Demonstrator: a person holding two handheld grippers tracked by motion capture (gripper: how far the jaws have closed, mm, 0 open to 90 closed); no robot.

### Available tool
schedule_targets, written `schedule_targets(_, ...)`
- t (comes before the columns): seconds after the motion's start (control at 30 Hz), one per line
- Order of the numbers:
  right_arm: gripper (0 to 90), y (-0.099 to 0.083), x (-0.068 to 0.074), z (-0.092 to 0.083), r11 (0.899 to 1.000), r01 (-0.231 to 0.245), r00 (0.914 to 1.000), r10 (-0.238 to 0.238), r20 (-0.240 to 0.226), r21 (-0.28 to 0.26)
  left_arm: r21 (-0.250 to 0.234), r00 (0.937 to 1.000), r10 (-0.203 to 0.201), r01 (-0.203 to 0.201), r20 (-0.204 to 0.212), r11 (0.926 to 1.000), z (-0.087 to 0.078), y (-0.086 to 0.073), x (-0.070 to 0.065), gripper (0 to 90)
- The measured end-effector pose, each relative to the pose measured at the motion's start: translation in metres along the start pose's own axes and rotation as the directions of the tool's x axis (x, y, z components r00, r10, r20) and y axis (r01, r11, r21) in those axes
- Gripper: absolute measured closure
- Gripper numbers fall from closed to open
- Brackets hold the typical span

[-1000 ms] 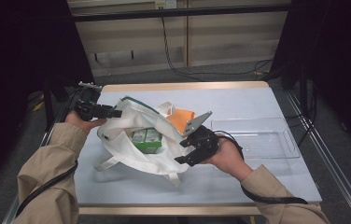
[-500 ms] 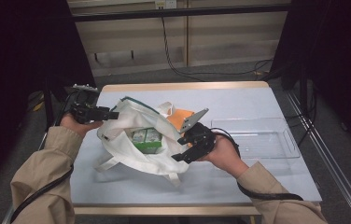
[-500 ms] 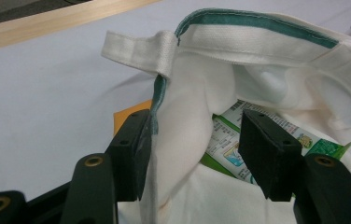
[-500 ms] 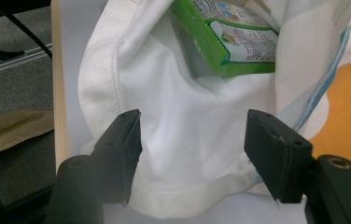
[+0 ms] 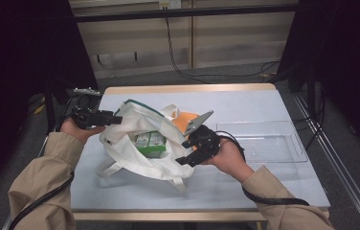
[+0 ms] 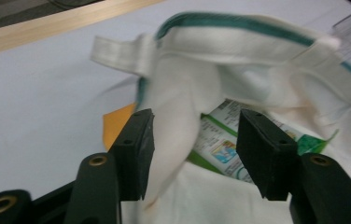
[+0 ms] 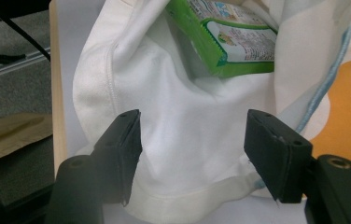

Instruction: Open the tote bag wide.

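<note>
A white cloth bag (image 5: 135, 160) with green trim lies crumpled and open in the middle of the table. A green carton pack (image 5: 149, 143) sits inside it, beside an orange patch (image 5: 185, 120). My left gripper (image 5: 118, 119) is at the bag's left rim. In the left gripper view it (image 6: 192, 140) is open, and a fold of the bag (image 6: 173, 121) hangs between the jaws against the left one, with the carton (image 6: 220, 144) behind. My right gripper (image 5: 182, 153) is at the bag's right edge. Its jaws (image 7: 192, 135) stand wide over the white cloth (image 7: 187, 107) below the carton (image 7: 229, 37).
An empty clear plastic tray (image 5: 264, 141) lies on the pale blue table (image 5: 245, 103), to the right of the bag. A black cable trails from each gripper. Dark curtains flank the table, and a metal rail runs along its right side.
The left hand has shifted slightly toward the table's left edge. The bag, the carton and the right gripper look the same.
</note>
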State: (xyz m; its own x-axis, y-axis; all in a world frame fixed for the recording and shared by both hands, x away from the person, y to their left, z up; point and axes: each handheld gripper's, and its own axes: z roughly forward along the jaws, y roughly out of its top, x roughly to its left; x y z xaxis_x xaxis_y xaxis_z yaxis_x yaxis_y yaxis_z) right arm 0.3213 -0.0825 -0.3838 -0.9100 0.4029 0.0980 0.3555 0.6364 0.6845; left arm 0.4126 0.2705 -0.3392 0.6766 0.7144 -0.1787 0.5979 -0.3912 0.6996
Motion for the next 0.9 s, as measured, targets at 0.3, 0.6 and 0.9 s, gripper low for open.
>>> schedule_targets(0.3,40.5,0.004,-0.001,0.001,1.000,-0.002,0.9999,0.002,-0.015,-0.012,0.014,0.9978,0.058,-0.058,0.032,0.9982,0.003,0.001,-0.016,47.1)
schedule_targets(0.6,45.1,0.010,-0.004,0.001,1.000,-0.010,0.9999,0.010,0.011,-0.029,0.025,0.9963,0.046,-0.048,0.072,0.9985,0.018,-0.017,-0.021,46.9)
schedule_targets(0.9,44.2,0.013,-0.007,-0.004,0.999,-0.007,0.9988,0.008,0.048,-0.032,0.054,0.9943,0.063,-0.067,0.086,0.9963,0.025,-0.033,-0.027,45.0)
